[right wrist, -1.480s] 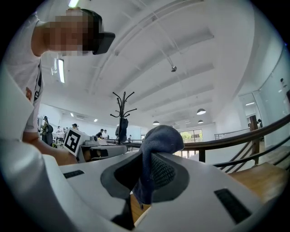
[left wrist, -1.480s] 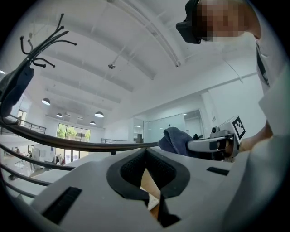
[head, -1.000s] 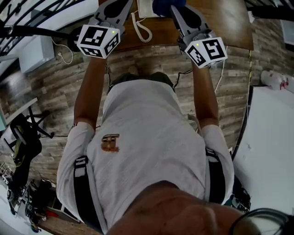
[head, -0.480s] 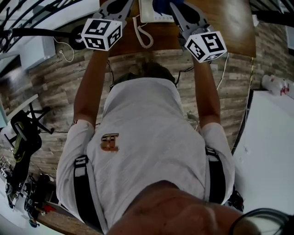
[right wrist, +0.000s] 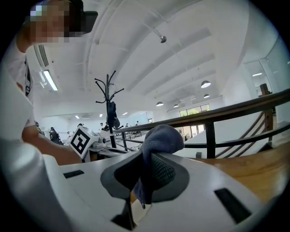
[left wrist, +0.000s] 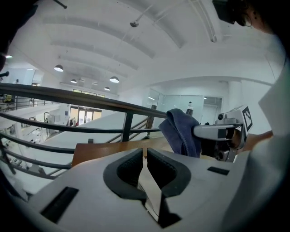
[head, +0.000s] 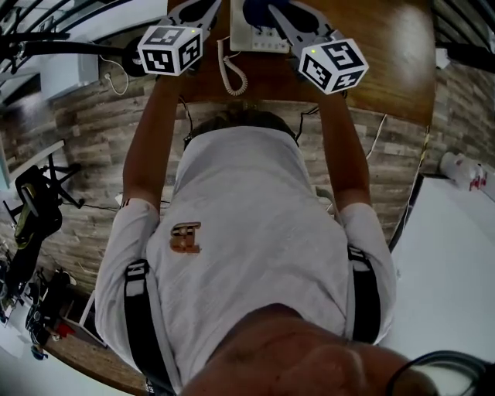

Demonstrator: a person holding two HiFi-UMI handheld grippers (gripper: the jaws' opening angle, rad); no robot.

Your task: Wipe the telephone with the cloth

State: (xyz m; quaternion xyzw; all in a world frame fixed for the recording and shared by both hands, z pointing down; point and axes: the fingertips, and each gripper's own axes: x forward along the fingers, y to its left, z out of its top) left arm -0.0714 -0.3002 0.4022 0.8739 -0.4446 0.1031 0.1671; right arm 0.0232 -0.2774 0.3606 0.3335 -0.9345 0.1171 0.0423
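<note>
A white telephone sits on the wooden table at the top of the head view, its coiled cord trailing toward me. My right gripper is shut on a blue cloth and holds it over the telephone's far part. In the right gripper view the cloth bulges up from between the pads of the right gripper. My left gripper hovers at the telephone's left, shut with nothing in it. In the left gripper view the cloth hangs at the right.
A black railing runs beyond the table. The wood-plank floor lies below me. A white table stands at the right with a bottle by it. Dark equipment stands at the left. A coat stand rises far off.
My right gripper has carried the cloth to the left, over the telephone. More of the telephone shows now. The left gripper has stayed beside it.
</note>
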